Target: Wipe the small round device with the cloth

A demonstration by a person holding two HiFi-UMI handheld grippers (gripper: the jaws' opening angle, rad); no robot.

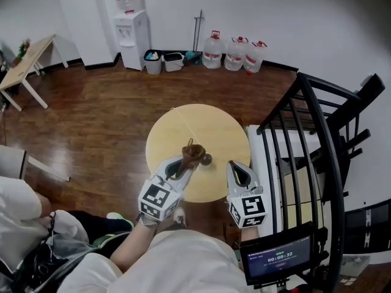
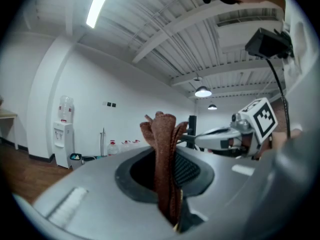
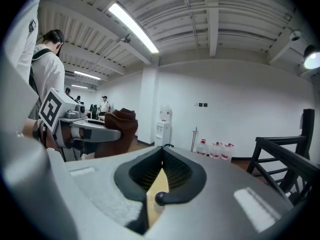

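Left gripper clamped on bunched rust-brown fuzzy cloth, cloth's long axis upright out of the jaws, right gripper jaws pressed together holding nothing, small round dark device on round pale-yellow wooden table just beside cloth, facing too small to tell, dark wood floor, white water cooler at far wall.

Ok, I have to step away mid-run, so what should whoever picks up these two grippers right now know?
Left gripper: shut on the brown cloth, which stands bunched upright in its grip.
Right gripper: shut, nothing seen gripped.
The small round device sits over the round table, just right of the cloth, between the two grippers.
Done: cloth is in hand. Left: wipe the device. I cannot tell whether any wiping has happened or whether the cloth touches it.
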